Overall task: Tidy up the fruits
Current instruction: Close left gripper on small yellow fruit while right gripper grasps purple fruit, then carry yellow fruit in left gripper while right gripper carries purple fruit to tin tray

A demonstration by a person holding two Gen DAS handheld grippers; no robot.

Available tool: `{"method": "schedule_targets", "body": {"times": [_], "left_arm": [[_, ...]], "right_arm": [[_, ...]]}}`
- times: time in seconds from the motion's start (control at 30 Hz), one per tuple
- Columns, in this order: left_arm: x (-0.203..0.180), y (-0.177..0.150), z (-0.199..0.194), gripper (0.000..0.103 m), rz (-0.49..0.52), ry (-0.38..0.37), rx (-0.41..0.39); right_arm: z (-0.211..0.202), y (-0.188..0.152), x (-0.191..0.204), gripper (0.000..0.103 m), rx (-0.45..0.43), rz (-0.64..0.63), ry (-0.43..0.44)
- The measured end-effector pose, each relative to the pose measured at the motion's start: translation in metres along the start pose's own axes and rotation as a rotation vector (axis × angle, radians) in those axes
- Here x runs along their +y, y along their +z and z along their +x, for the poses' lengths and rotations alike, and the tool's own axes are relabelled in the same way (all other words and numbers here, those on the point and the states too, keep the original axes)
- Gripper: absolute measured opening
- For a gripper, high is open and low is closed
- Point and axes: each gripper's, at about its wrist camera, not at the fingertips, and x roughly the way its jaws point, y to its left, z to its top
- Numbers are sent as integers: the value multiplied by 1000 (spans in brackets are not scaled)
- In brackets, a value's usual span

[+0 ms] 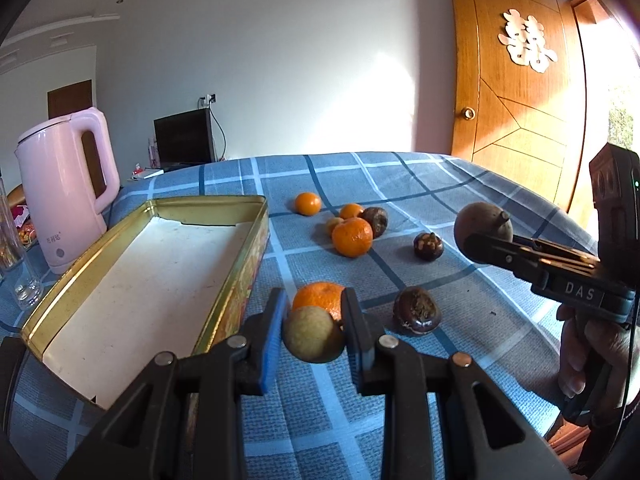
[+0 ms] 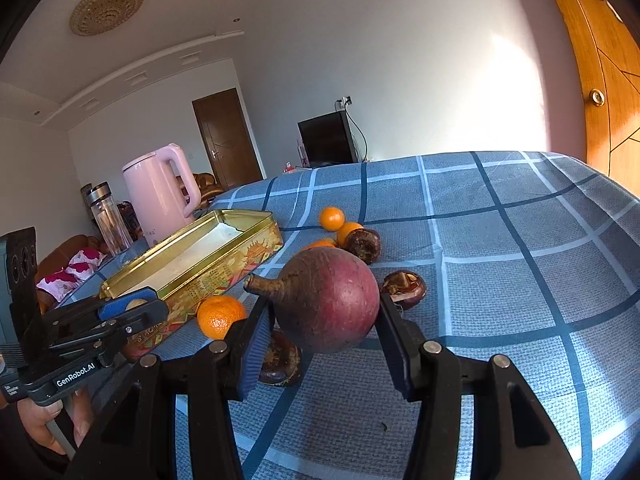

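While the left gripper (image 1: 314, 334) pinches a small round tan fruit (image 1: 312, 334) with a dull, rough skin between its ribbed blue pads, just clear of the checked blue woven tablecloth (image 1: 440, 184) and beside the near corner of the gold metal tin (image 1: 224, 304), the right gripper (image 2: 326, 320) clamps a larger smooth reddish-purple fruit (image 2: 328, 300) with a stubby brown stem. The shallow rectangular tin lies open with a pale lining, and glossy dimpled tangerines (image 1: 352, 237) and dark knobbly fruits (image 1: 417, 311) sit scattered on the cloth.
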Motion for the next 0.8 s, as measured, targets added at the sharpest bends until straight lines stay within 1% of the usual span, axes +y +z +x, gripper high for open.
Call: {"method": "schedule_targets", "body": {"times": [0.17,0.47,0.8], "left_arm": [[1,3,-4,29,1,10,-20],[10,11,-9,29,0,39,-52],[25,19,-7,29,-10,61,-57]], "right_arm": [[-3,0,2,53,-15,-14,-5],[-2,0,16,53,-15,-80,-54],[2,16,32,53,-25,-126,-61]]}}
